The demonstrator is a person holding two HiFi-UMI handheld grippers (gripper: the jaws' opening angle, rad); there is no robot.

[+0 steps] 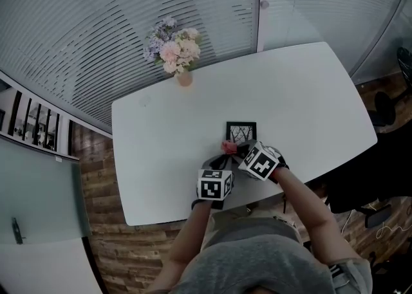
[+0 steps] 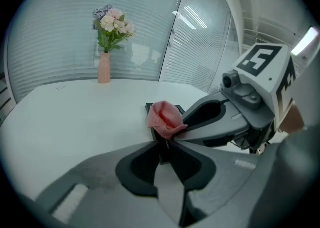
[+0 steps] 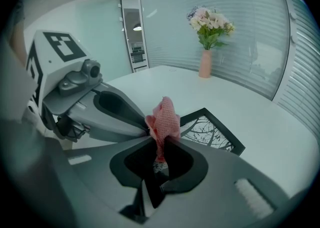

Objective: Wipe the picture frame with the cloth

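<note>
The black picture frame point(image 1: 241, 132) with a bare-tree print lies on the white table point(image 1: 161, 151), close to its front edge. In the right gripper view, the frame point(image 3: 212, 132) stretches away to the right of the jaws. My right gripper point(image 3: 161, 142) is shut on a bunched pink cloth point(image 3: 163, 118), held over the frame's near corner. My left gripper point(image 2: 164, 144) comes in from the left and is shut on what looks like the frame's dark near edge. The cloth point(image 2: 165, 117) sits just above those jaws. Both grippers meet tip to tip at that corner point(image 1: 229, 148).
A pink vase of flowers point(image 1: 175, 55) stands at the table's far edge, well away from the frame. Glass walls with blinds point(image 1: 129, 16) run behind the table. A dark office chair point(image 1: 367, 183) stands at the right, and wooden floor point(image 1: 103, 222) shows on the left.
</note>
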